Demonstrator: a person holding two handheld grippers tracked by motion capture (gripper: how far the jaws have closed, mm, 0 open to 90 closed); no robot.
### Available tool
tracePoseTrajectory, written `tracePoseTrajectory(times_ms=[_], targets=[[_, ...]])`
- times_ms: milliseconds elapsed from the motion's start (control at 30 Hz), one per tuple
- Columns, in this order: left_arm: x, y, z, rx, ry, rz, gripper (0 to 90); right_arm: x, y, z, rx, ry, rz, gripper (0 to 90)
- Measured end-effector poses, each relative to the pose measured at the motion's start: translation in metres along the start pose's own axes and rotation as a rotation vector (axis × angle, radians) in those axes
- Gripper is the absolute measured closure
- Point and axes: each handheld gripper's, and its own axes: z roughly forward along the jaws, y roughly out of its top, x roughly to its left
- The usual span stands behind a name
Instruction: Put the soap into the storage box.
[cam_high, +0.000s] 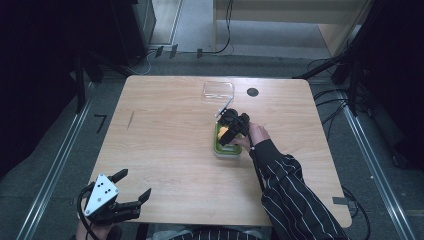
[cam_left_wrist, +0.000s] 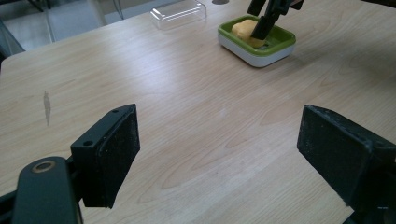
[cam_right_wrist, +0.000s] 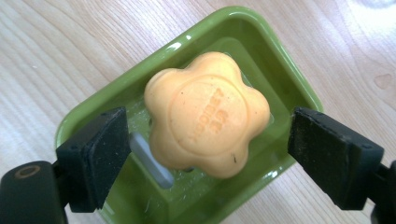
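An orange flower-shaped soap (cam_right_wrist: 205, 114) lies in a green soap dish (cam_right_wrist: 252, 28) with a white base, right of the table's middle. My right gripper (cam_right_wrist: 208, 135) reaches down into the dish, open, with one pad on each side of the soap and a gap at both. From above, the right gripper (cam_high: 231, 131) covers part of the soap (cam_high: 225, 132) and the dish (cam_high: 226, 151). My left gripper (cam_high: 134, 184) rests at the table's near left corner, open and holding nothing. In the left gripper view, my left gripper (cam_left_wrist: 215, 135) faces the dish (cam_left_wrist: 275, 46) across bare wood.
A clear plastic lid (cam_high: 218, 90) lies beyond the dish near the table's far edge, with a small black round mark (cam_high: 252, 92) to its right. A dark streak (cam_high: 131, 119) marks the wood at the left. Cables run over the floor behind the table (cam_high: 165, 150).
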Motion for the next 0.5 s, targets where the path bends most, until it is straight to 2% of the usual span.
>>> tracePoseTrajectory(times_ms=[300,500], targets=[[0.000,0.003,0.005,-0.002,-0.018,0.009,13.6,0.000,-0.012,-0.016,0.019,-0.005,0.009,9.0],[0.000,0.005,0.010,-0.005,-0.031,0.012,13.6,0.000,-0.029,-0.027,0.038,-0.013,0.025,8.8]])
